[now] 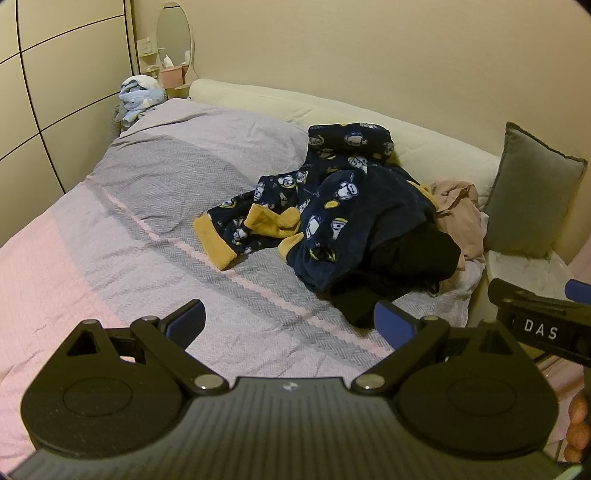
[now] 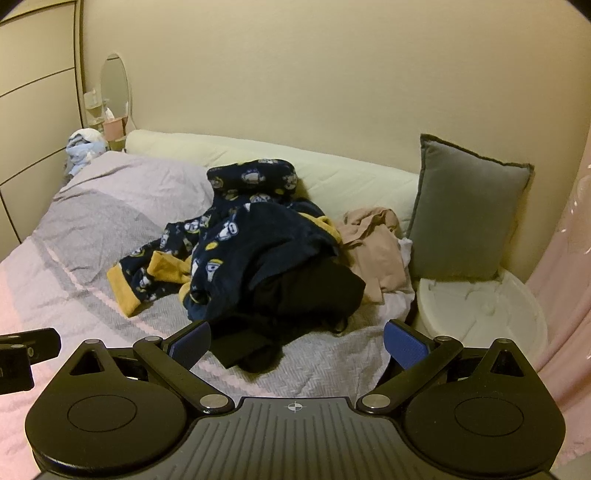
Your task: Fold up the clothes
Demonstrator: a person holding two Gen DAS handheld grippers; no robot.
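The black garment (image 2: 306, 295) lies partly buried under the navy pyjamas (image 2: 258, 236).

Each gripper, left (image 1: 290, 325) and right (image 2: 297, 341), is matte black: 2 blue-padded fingers (image 1: 188, 321) on linkage arms with silver pivot screws, round discs behind, and a ribbed body.

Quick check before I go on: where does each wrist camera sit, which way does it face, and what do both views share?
Left wrist: behind the open left tongs, above the bed, facing the clothes pile; the right tongs and fingertips show at right.
Right wrist: behind the open right tongs, facing the pile and grey pillow; the left tongs show at left.
Shared: bed, pile, pillow, mirror.
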